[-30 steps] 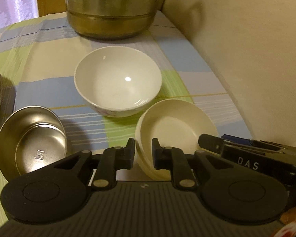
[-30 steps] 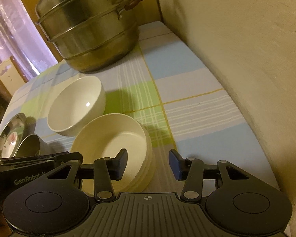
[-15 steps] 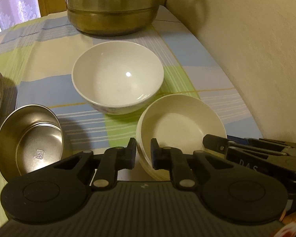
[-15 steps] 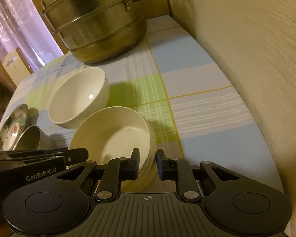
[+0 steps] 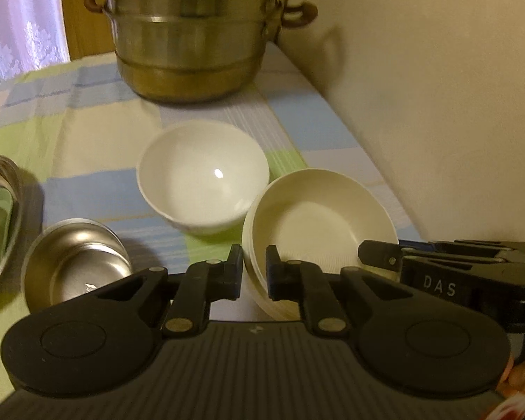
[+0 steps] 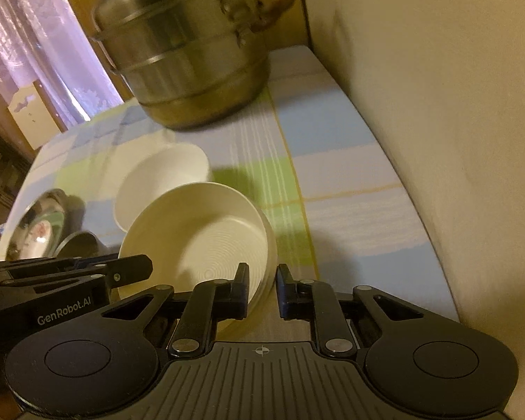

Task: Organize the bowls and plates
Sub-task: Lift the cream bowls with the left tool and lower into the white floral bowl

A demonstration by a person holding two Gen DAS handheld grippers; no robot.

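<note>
Checked tablecloth (image 5: 87, 140) is carrying the dishes. Both grippers, left gripper (image 5: 254, 273) and right gripper (image 6: 262, 290), are pinching opposite rims of the cream plate stack (image 5: 318, 217), apparently lifting it; next comes a level carry toward the white bowl (image 5: 203, 182).

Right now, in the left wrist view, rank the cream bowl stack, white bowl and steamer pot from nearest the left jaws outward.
1. Cream bowl stack: rim between the jaws, right of centre.
2. White bowl: just beyond, centre.
3. Steamer pot: far end of the table.
</note>
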